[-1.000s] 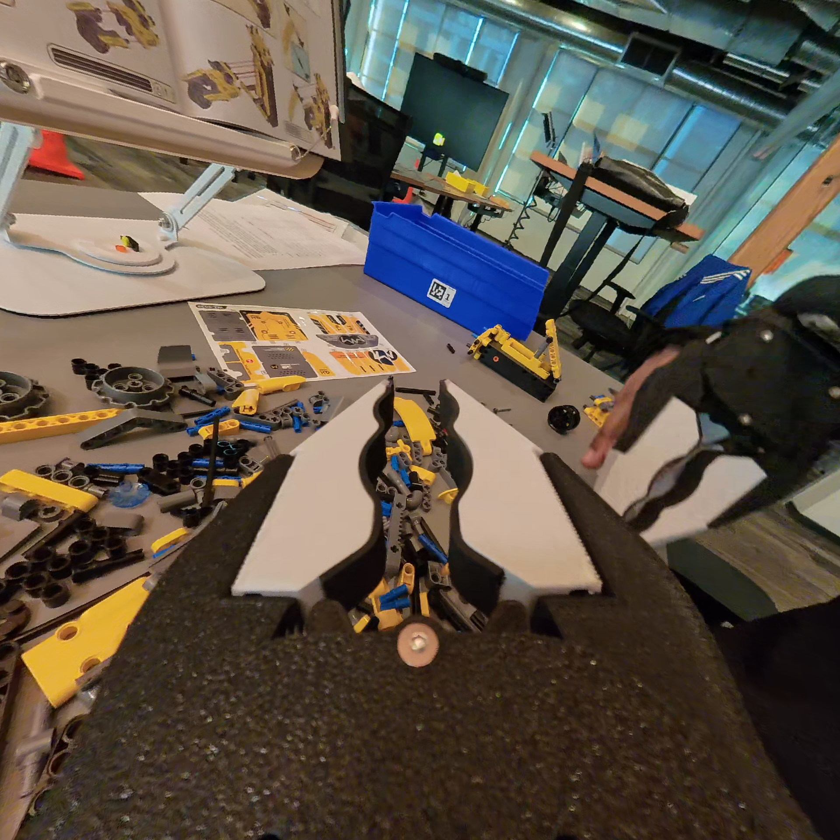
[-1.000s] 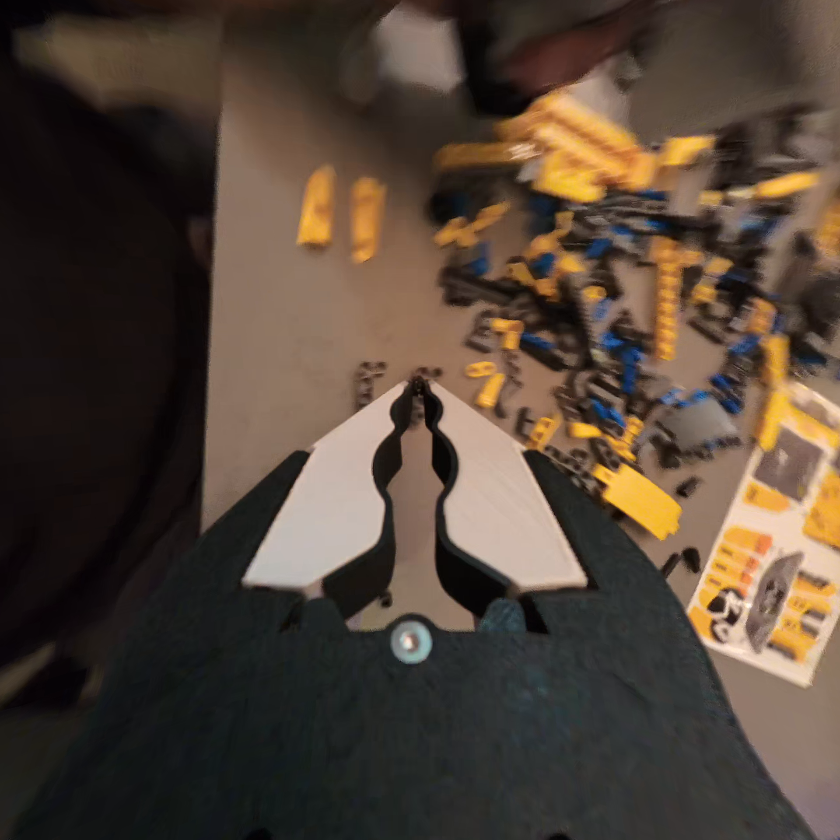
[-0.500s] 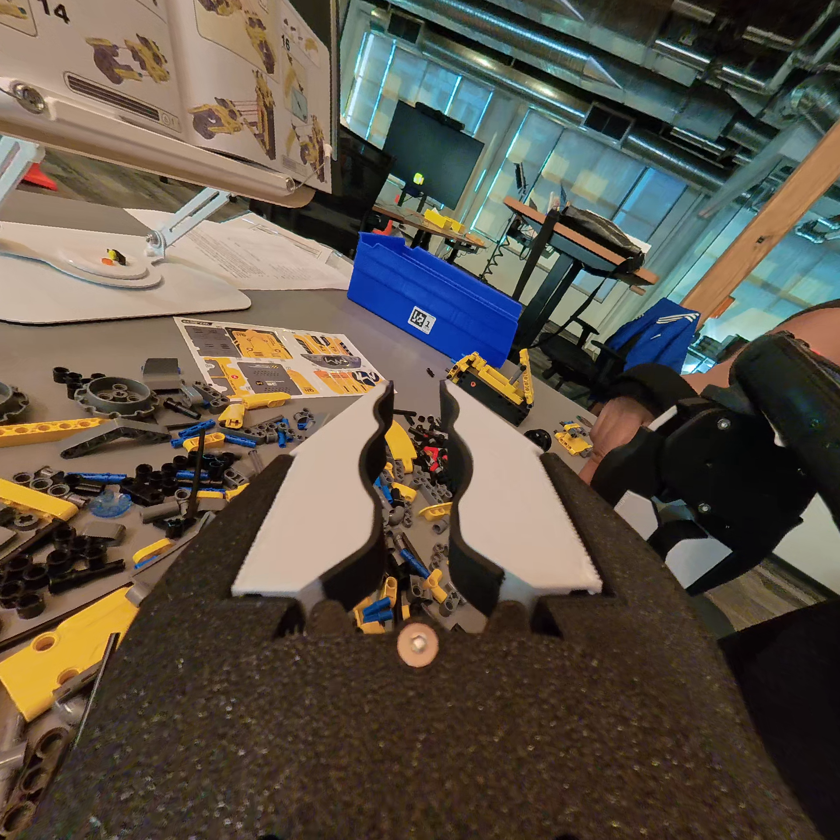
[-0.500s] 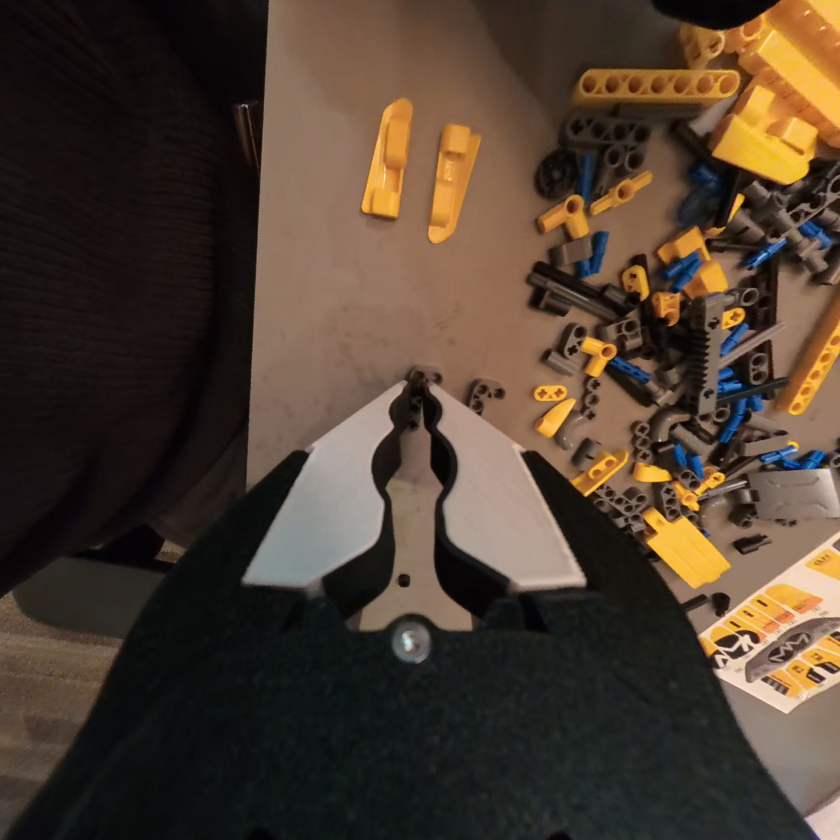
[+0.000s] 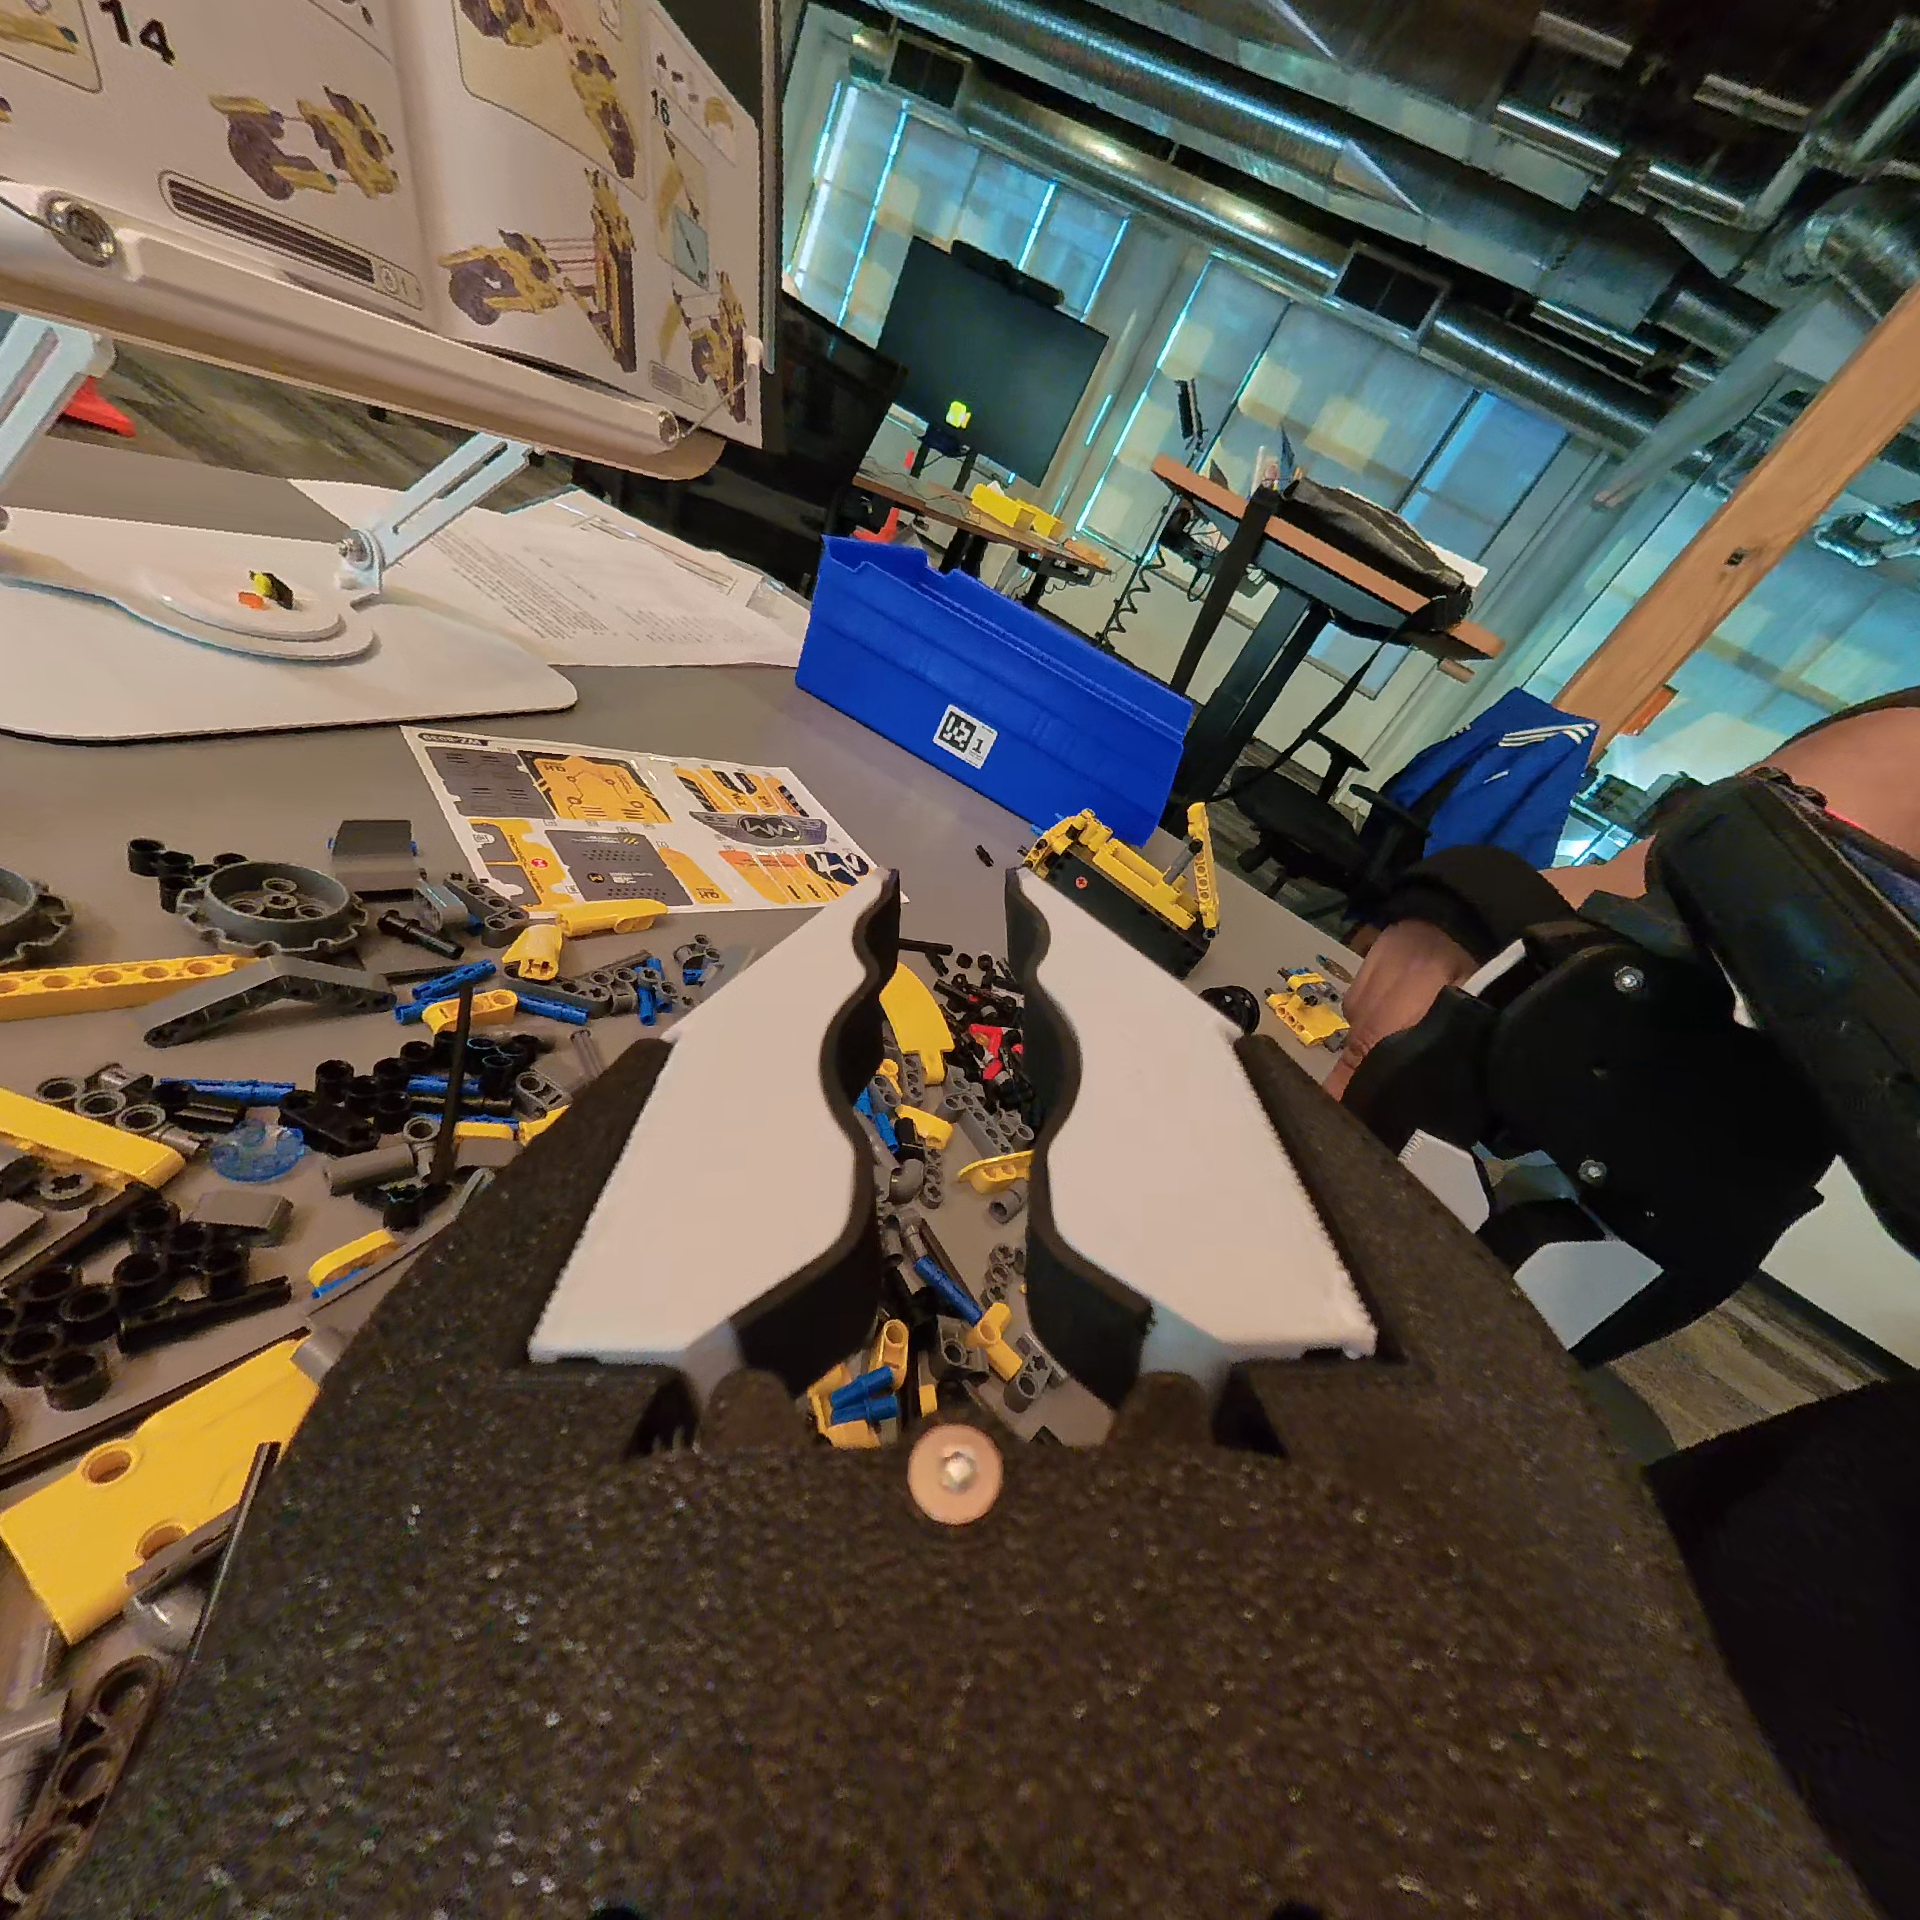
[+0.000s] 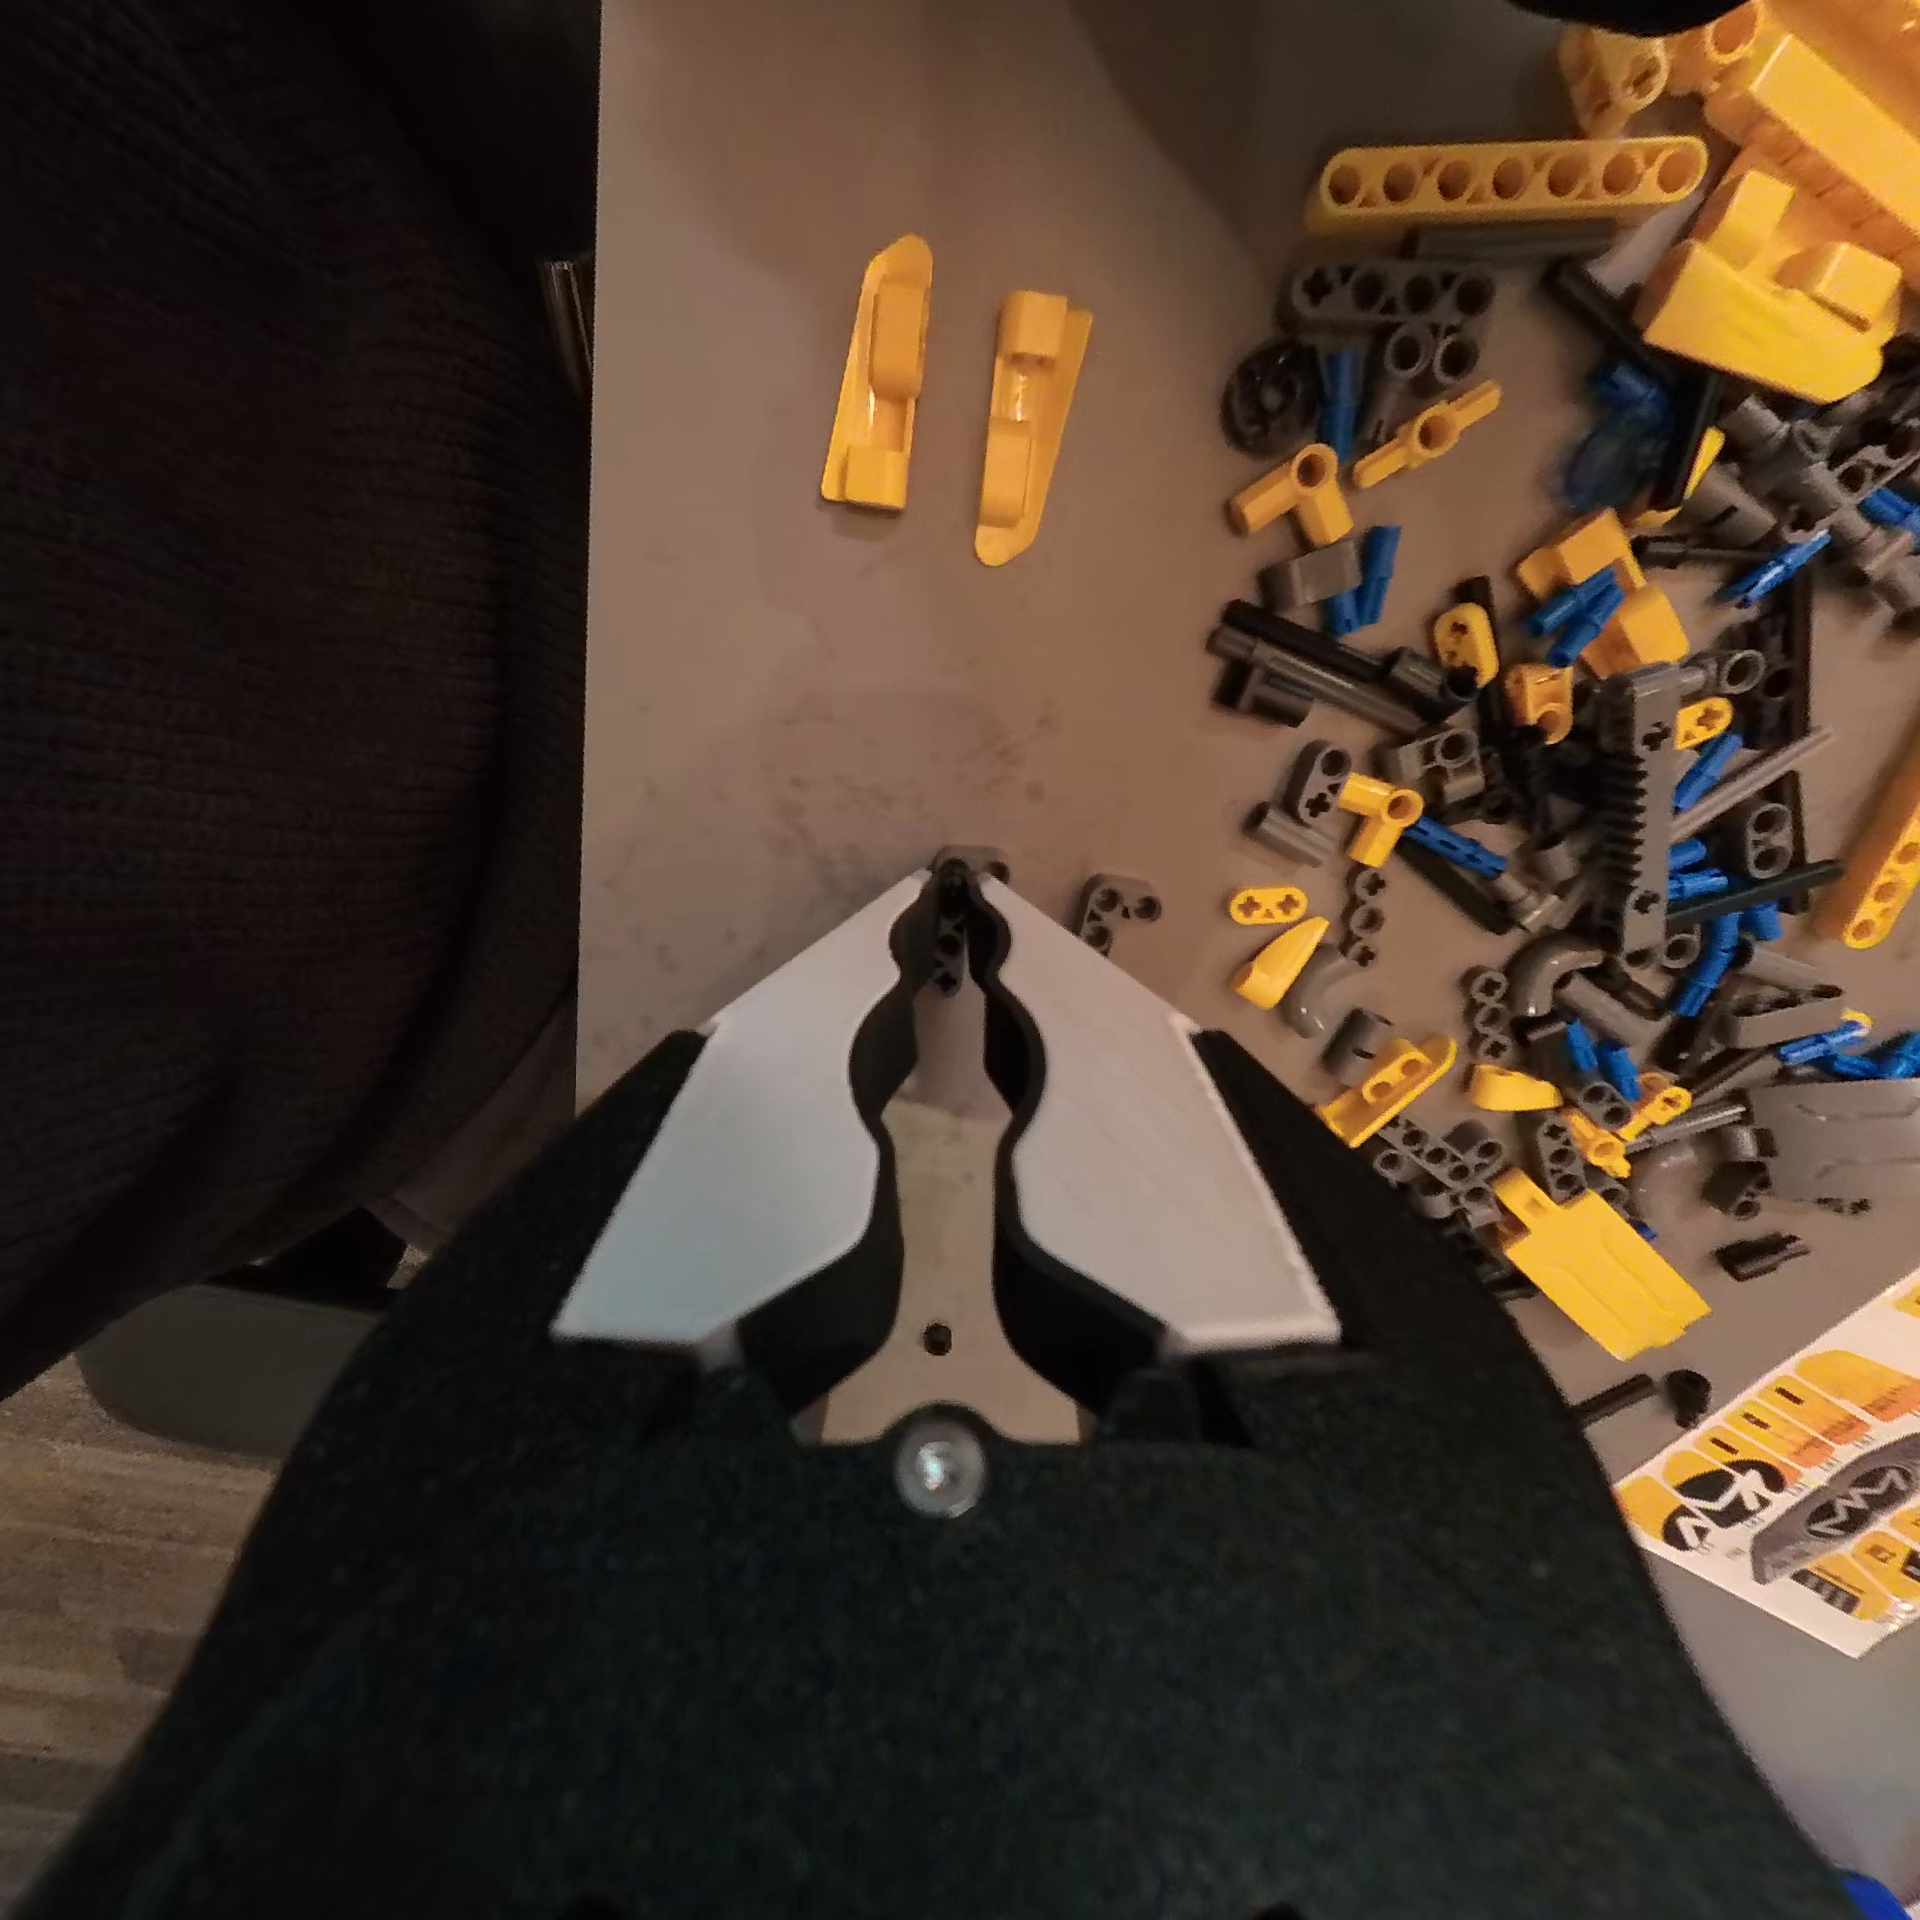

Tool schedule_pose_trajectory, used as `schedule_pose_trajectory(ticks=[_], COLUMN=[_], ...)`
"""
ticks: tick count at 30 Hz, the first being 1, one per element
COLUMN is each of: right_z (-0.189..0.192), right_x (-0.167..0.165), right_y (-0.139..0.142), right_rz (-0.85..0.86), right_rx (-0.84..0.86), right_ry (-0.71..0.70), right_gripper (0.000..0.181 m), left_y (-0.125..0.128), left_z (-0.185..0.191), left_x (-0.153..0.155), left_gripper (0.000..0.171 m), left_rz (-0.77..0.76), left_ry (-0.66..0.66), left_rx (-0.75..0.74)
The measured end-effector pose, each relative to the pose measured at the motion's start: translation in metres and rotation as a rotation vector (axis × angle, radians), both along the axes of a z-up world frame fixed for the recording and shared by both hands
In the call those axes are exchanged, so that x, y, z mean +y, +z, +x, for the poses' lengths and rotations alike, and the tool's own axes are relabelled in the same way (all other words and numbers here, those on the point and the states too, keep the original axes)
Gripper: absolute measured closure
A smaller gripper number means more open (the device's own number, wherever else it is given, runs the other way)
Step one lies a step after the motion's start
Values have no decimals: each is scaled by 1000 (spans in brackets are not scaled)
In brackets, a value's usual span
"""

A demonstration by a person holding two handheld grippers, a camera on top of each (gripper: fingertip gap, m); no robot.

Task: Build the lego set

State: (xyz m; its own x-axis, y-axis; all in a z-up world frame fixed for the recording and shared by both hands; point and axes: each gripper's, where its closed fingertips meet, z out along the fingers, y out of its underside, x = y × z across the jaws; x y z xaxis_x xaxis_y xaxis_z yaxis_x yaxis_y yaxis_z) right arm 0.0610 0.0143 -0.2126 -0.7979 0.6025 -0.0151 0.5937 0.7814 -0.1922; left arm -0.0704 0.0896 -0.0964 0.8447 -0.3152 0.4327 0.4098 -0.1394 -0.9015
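My right gripper point(image 6: 956, 883) has its jaws pinched on a small dark grey beam point(image 6: 948, 940), just above the grey worktop point(image 6: 790, 665) near its edge. Two yellow panels point(image 6: 951, 400) lie well ahead; a loose grey connector point(image 6: 1117, 906) sits just beside. My left gripper point(image 5: 951, 894) hovers over the scattered parts pile point(image 5: 935, 1132), jaws narrowly apart, holding nothing. A blue bin point(image 5: 987, 696) stands beyond.

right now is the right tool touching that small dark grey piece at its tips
Touching: the right wrist view shows the right tool shut on the small dark grey piece, pinched between both fingertips.
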Motion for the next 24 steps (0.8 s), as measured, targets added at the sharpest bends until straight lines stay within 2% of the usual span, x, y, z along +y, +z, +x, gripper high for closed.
schedule_pose_trajectory(ticks=[12,20,24], right_z=[0,2,1], right_x=[2,3,2], right_y=[0,-1,0], right_rz=[-64,-37,17], right_rx=[9,16,37], right_ry=[-125,-106,-42], right_gripper=[177,177,177], left_y=[0,1,0], left_z=[0,-1,-1], left_x=[0,0,0], left_gripper=[152,152,152], left_rz=[2,5,4], left_ry=[1,8,7], left_rx=[-2,0,-1])
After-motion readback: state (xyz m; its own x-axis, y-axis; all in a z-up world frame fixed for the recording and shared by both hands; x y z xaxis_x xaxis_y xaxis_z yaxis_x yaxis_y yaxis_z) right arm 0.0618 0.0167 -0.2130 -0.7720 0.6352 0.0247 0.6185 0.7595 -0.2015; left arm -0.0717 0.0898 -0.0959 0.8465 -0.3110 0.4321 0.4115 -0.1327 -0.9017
